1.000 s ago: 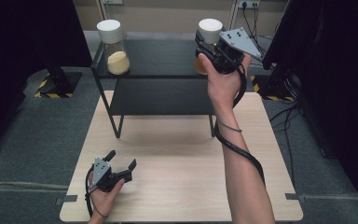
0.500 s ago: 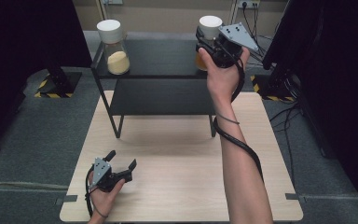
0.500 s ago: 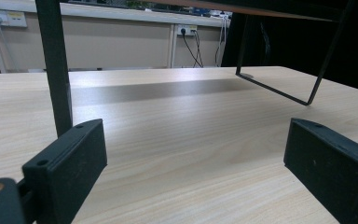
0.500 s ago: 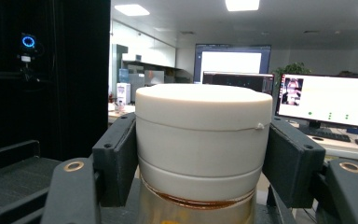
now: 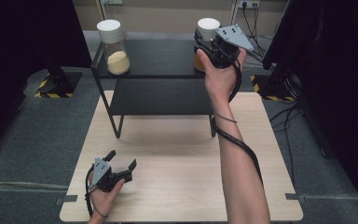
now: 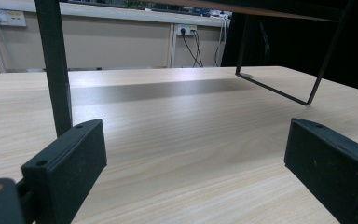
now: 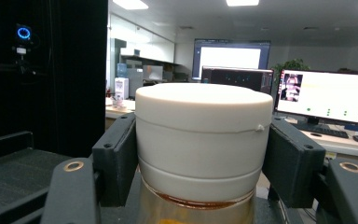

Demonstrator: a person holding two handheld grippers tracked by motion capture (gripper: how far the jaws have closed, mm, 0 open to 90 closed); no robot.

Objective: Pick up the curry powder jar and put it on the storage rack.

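A clear glass jar with a broad white lid and amber contents (image 7: 204, 140) is seen in the right gripper view clamped at lid height between the two black jaws of the right gripper (image 7: 204, 154), the pads being pressed flat against both sides of the lid. In the high view the same jar (image 5: 208, 29) is found at the right end of the upper tier of a black metal two-tier shelf (image 5: 158, 58), and the right gripper (image 5: 210, 46) is held against it by a raised hand, its grey three-cornered plate facing upward and its cable trailing down along the forearm. Whether the base of the jar rests on the shelf or is lifted just clear of it cannot be told.

A second clear glass jar with a white lid and pale yellow grains (image 5: 113, 46) is placed upright at the left end of the same tier, well apart from the first.

The left gripper (image 5: 121, 161) is held low over the light wooden table (image 5: 177, 186) near its front left corner. Its jaws are seen spread wide in the left gripper view, with nothing between them but bare tabletop (image 6: 182, 140) and a black shelf leg (image 6: 56, 70) beyond.
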